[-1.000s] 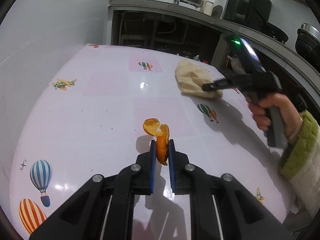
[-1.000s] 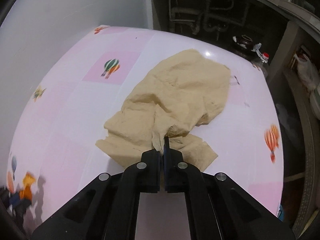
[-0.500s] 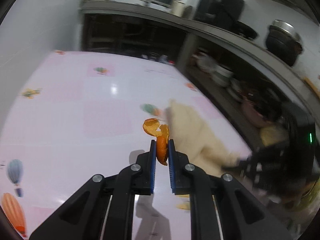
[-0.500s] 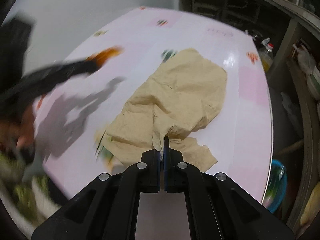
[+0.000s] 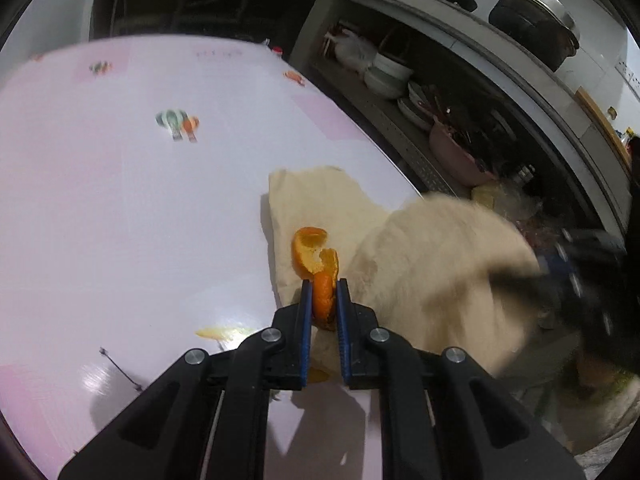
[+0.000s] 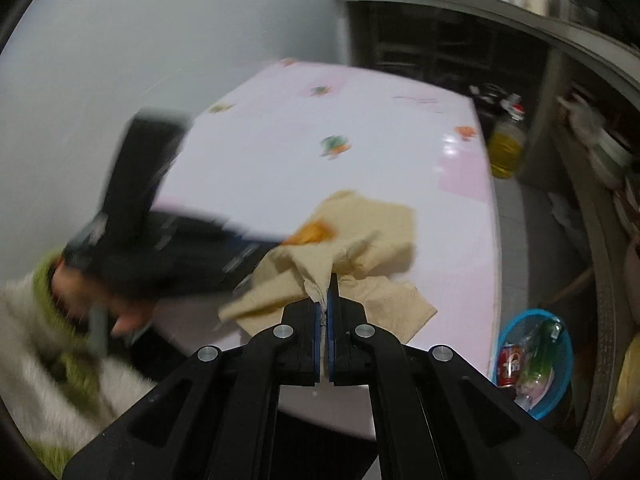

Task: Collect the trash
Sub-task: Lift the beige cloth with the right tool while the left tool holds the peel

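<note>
My left gripper [image 5: 323,292] is shut on an orange peel [image 5: 314,256] and holds it above the pink table [image 5: 120,200], over a beige paper napkin [image 5: 320,200]. My right gripper [image 6: 327,292] is shut on that crumpled beige napkin [image 6: 360,236], lifted near the table's right edge. In the right wrist view the left gripper [image 6: 168,244] is a blurred black shape with the peel [image 6: 312,234] at its tip. In the left wrist view the right gripper [image 5: 580,284] is blurred, at the right behind the napkin.
A blue trash basket [image 6: 534,364] with a red can and a green bottle stands on the floor beside the table. A yellow oil bottle [image 6: 506,144] stands on the floor farther back. Shelves with bowls [image 5: 386,74] line the right side.
Both grippers have swung toward the table's right edge with the peel and the napkin still held. The napkin has been dragged across the table and partly lifted. The blue basket has come into view.
</note>
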Action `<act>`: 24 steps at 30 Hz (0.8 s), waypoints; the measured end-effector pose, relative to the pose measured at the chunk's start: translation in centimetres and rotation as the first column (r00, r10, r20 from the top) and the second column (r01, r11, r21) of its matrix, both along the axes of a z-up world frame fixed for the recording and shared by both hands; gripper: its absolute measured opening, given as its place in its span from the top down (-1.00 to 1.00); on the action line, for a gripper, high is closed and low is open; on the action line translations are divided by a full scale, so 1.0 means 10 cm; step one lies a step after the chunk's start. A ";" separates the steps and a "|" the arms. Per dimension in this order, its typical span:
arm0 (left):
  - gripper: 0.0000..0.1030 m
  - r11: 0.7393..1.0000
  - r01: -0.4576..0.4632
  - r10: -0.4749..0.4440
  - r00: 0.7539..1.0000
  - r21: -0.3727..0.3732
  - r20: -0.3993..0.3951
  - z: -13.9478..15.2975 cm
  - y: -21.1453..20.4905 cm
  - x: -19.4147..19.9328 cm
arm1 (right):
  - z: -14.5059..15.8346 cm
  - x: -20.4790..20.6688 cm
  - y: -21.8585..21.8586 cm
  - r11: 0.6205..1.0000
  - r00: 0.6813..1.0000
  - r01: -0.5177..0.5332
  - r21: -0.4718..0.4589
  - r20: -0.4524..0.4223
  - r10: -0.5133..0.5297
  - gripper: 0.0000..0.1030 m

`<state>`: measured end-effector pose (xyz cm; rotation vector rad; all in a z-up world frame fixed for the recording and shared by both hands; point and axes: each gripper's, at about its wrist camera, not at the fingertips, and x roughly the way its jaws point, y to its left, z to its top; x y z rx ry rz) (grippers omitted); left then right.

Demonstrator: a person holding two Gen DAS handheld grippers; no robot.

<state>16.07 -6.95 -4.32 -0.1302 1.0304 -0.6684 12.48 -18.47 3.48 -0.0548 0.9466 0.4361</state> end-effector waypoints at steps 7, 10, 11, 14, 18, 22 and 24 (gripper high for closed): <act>0.79 1.000 -0.006 0.005 0.999 -0.028 -0.035 -0.06 0.05 0.01 | -0.28 0.51 -0.08 0.989 0.990 0.126 0.079 -0.067 -0.121 0.96; 0.79 0.999 -0.012 0.009 0.999 -0.052 -0.051 -0.07 0.08 0.02 | -0.40 0.65 -0.07 0.983 0.985 0.154 0.101 -0.098 -0.144 0.87; 0.79 0.998 -0.014 0.010 0.998 -0.060 -0.056 -0.07 0.08 0.04 | -0.44 0.68 -0.07 0.981 0.983 0.157 0.112 -0.108 -0.145 0.85; 0.79 0.996 -0.025 0.019 0.997 -0.084 -0.073 -0.08 0.13 0.06 | -0.51 0.70 -0.08 0.978 0.981 0.161 0.136 -0.133 -0.143 0.49; 0.79 0.994 -0.052 0.044 0.996 -0.101 -0.082 -0.07 0.21 0.07 | -0.59 0.76 0.00 0.988 0.986 0.131 0.077 -0.116 -0.122 0.19; 0.79 0.990 -0.082 0.074 0.994 -0.116 -0.075 -0.06 0.32 0.07 | -0.68 0.80 0.09 0.996 0.989 0.082 0.042 -0.127 -0.076 0.10; 0.79 0.987 -0.106 0.099 0.993 -0.118 -0.066 -0.05 0.39 0.04 | -0.69 0.78 0.15 0.998 0.992 0.060 0.016 -0.116 -0.057 0.05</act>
